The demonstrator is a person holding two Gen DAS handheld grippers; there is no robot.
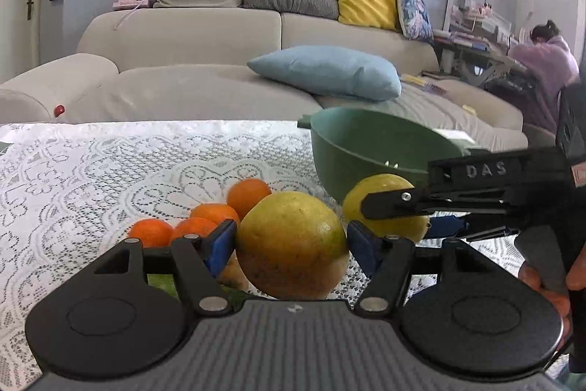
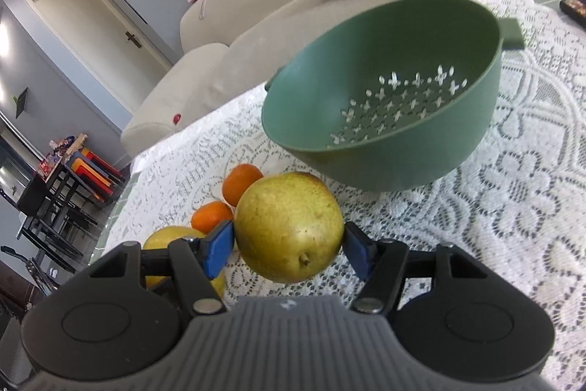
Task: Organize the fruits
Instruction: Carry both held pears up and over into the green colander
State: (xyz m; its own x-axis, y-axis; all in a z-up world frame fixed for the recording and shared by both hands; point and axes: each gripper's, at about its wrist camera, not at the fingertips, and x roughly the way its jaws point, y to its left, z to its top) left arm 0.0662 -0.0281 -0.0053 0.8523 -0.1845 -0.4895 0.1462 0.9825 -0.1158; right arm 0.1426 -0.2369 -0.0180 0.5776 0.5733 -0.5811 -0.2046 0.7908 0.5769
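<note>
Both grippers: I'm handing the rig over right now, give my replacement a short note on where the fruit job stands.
Left gripper: shut on a large yellow-green fruit.
Right gripper: shut on a pear, just short of the green colander.
Colander sits empty on the lace tablecloth.
Small oranges lie loose on the cloth, left of the colander.
Done: two fruits gripped. Left: probably drop both into the colander, then collect the oranges.
</note>
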